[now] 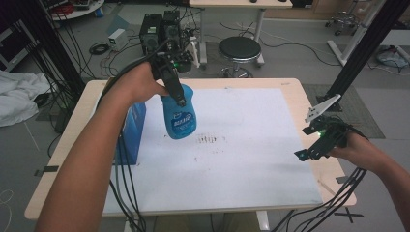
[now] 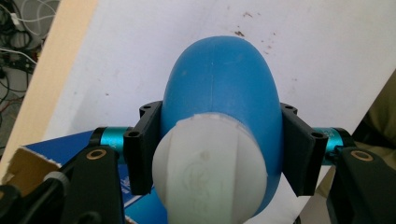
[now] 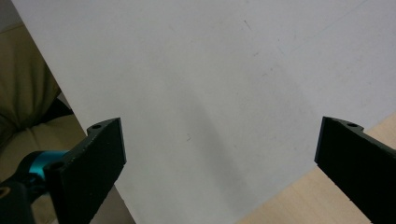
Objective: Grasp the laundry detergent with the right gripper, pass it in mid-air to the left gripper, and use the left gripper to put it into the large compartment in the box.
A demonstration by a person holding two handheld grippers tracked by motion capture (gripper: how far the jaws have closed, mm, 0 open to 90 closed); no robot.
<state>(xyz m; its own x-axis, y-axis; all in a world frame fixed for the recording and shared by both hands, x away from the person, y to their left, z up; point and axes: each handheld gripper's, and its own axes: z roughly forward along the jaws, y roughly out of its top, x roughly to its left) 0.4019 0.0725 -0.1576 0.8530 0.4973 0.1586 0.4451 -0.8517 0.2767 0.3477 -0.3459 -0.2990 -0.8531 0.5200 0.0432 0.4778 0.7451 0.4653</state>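
Above the white mat [image 1: 232, 159], in the high view, my left gripper [image 1: 180, 99] holds a blue bottle [image 1: 179, 116] in the air, clear of the table [image 1: 295, 87]. Its long axis hangs roughly upright, the neck end up between the jaws and the wide base down. A white label is printed on the blue body, but the writing is too blurred for me to read. Just beside it, toward the left edge, stands a blue carton [image 1: 129, 133]. A patch of dark specks [image 1: 208, 139] lies on the mat near the bottle, so my left hand is much nearer to it; my right gripper [image 1: 307, 153] waits well apart at the right edge.

From the left gripper view, the jaws are closed tight on the bottle [image 2: 224, 93], one pad on each side, with the white cap [image 2: 210, 172] toward the camera. The embossing on the cap I cannot read.

From the right gripper view, the jaws stand wide apart with nothing between them, over the mat [image 3: 210, 93].
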